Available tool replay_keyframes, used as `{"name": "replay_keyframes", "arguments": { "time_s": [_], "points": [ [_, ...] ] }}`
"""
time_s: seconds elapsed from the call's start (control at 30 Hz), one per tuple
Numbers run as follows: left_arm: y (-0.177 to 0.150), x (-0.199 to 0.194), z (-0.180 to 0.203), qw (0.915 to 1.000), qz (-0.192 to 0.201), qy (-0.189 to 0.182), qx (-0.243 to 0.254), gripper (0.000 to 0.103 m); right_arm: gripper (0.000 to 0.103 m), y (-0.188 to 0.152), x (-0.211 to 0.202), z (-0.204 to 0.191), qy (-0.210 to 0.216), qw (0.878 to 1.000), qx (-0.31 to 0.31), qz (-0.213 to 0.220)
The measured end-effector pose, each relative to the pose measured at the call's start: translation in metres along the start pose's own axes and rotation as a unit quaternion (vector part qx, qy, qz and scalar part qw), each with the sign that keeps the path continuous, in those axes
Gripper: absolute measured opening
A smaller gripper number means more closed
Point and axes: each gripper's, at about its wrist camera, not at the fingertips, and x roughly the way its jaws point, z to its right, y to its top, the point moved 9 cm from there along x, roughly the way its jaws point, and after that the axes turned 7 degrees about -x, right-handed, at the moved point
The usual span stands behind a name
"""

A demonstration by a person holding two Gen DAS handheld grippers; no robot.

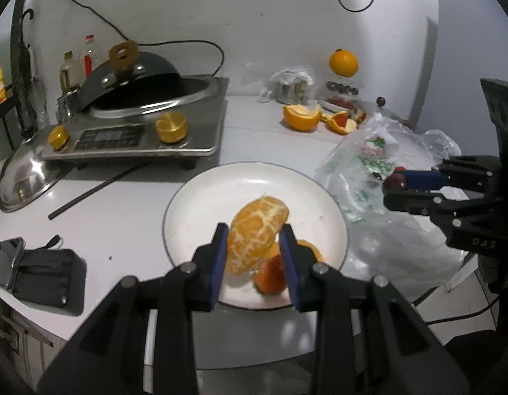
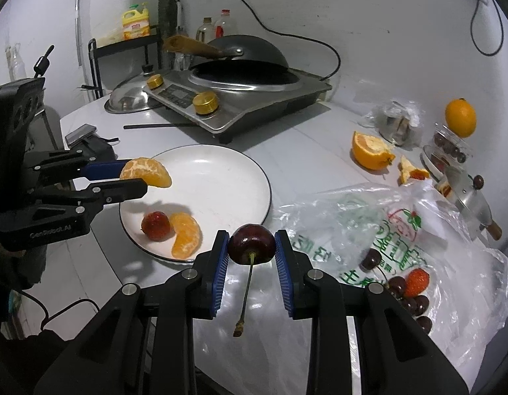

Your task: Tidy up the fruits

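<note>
1. The left gripper (image 1: 254, 247) has its fingers clamped on one peeled orange piece (image 1: 255, 235), several segments stuck together, held just above the near-left rim of the white plate (image 2: 221, 177).
2. The right gripper (image 2: 251, 247) has its fingers clamped on one dark cherry (image 2: 251, 244), whose stem hangs down toward the camera. It sits above the bench (image 2: 303, 138), between the plate and the plastic bag (image 2: 402, 230) to the right.
3. Two fruits lie on the plate, both at its near edge: one strawberry (image 2: 155, 225) and one orange segment (image 2: 186, 235), touching each other.
4. The crumpled clear bag holds one more strawberry (image 2: 416, 282) and at least five cherries that I can count, clustered around that strawberry at its near right; some may be hidden in the folds.
5. Far right, by the wall, one whole orange (image 2: 461, 118) sits on top of a clear container of dark fruit (image 2: 450, 146); I cannot count what is inside.
6. In front of it lie two pieces of orange peel (image 2: 369, 149), one large cup-shaped piece and one small scrap to its right.
7. At the far left of the bench stands one induction cooker (image 2: 240, 98) with two gold knobs and one wok (image 2: 250, 51) tilted on it.
8. One steel lid (image 2: 128, 98) lies left of the cooker, and one dark chopstick (image 2: 158, 126) in front of it.
</note>
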Motion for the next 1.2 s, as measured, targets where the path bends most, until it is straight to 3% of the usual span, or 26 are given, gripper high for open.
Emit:
{"name": "replay_keyframes", "arguments": {
  "time_s": [0.23,0.5,0.97,1.2],
  "points": [
    [-0.004,0.007,-0.017,0.9999,-0.006,0.011,-0.011,0.032,0.03,0.004,0.011,-0.007,0.006,1.0,-0.006,-0.007],
    [-0.009,0.025,-0.023,0.9988,-0.031,-0.008,-0.038,0.032,0.03,0.009,0.027,-0.014,0.017,1.0,-0.013,-0.016],
    [-0.016,0.045,-0.032,0.9975,-0.063,0.014,-0.031,0.035,0.03,0.019,0.047,-0.022,0.031,0.999,-0.014,-0.018],
    [-0.005,0.037,-0.037,0.9983,-0.045,0.013,-0.035,0.037,0.03,0.025,0.059,-0.026,0.034,0.999,-0.017,-0.023]
  ]
}}
